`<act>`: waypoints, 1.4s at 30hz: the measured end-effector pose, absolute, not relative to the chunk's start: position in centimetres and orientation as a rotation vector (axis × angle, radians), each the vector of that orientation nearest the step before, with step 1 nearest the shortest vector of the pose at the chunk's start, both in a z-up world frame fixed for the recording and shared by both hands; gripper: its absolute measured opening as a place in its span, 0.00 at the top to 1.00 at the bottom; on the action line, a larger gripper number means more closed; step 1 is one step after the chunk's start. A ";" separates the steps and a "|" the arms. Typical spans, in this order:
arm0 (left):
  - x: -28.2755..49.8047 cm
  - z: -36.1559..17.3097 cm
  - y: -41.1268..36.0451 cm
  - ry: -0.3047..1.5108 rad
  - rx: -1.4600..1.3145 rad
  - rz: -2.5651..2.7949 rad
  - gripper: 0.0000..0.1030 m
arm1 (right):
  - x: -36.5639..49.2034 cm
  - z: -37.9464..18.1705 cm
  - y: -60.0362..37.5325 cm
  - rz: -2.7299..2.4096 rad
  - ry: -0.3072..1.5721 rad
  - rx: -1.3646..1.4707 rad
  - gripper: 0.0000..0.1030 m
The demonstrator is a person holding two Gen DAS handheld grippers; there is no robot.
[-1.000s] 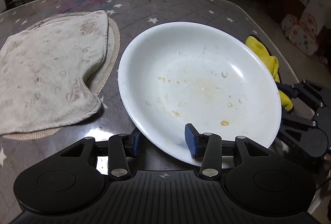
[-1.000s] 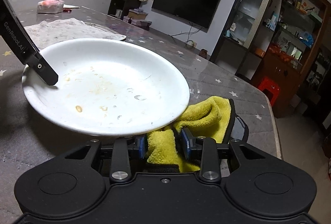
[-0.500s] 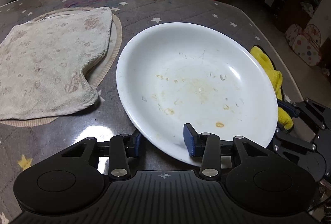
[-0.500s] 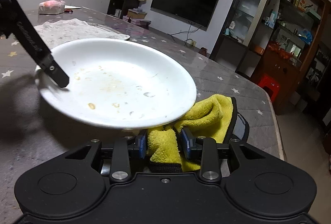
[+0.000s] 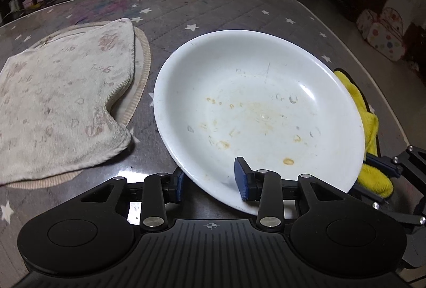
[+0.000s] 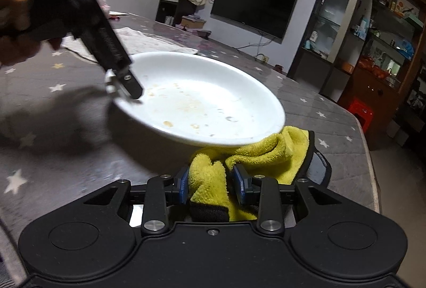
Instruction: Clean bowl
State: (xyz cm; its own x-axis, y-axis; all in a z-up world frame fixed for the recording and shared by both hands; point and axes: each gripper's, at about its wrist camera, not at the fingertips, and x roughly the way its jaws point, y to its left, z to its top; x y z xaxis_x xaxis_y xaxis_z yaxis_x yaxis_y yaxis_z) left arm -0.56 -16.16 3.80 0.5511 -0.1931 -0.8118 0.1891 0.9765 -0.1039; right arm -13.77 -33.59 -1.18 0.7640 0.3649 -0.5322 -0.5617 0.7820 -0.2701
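Observation:
A white bowl (image 5: 261,112) with yellow-brown smears and water drops sits tilted on the star-patterned table. My left gripper (image 5: 210,181) is shut on its near rim, one blue pad inside the bowl and the other under it. The right wrist view shows the same bowl (image 6: 202,99) with the left gripper (image 6: 125,85) clamped on its far-left rim. My right gripper (image 6: 211,184) is shut on a bunched yellow cloth (image 6: 255,155), just below the bowl's near edge. In the left wrist view the cloth (image 5: 370,125) and the right gripper (image 5: 383,168) sit at the bowl's right side.
A beige towel (image 5: 61,101) lies on a round mat left of the bowl. The table (image 5: 213,8) ends a short way right of the yellow cloth. A person's hand (image 6: 13,21) holds the left gripper. A television, shelves and a red stool stand beyond the table.
The left jaws have closed tighter on the rim, and the bowl's gripped side has tipped up. The right gripper, still holding the cloth, has shifted along the bowl's edge, away from it.

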 end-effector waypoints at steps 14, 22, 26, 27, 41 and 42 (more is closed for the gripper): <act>0.4 3.7 -16.2 0.958 0.078 -0.279 0.60 | -13.4 -1.3 -33.3 0.547 0.464 -0.461 0.65; 0.9 3.8 -16.2 0.953 0.117 -0.301 0.59 | -10.7 -1.6 -34.0 0.512 0.463 -0.464 0.65; 1.2 3.8 -16.1 0.955 0.123 -0.307 0.59 | -9.5 -1.8 -34.6 0.498 0.464 -0.460 0.65; 1.3 3.7 -16.1 0.956 0.122 -0.307 0.59 | -9.2 -1.8 -34.7 0.495 0.464 -0.459 0.65; 0.2 4.1 -15.7 0.954 0.023 -0.276 0.57 | -10.0 -1.3 -35.3 0.478 0.480 -0.408 0.63; 0.1 4.2 -15.7 0.953 0.014 -0.275 0.57 | -10.1 -1.2 -35.4 0.479 0.479 -0.403 0.61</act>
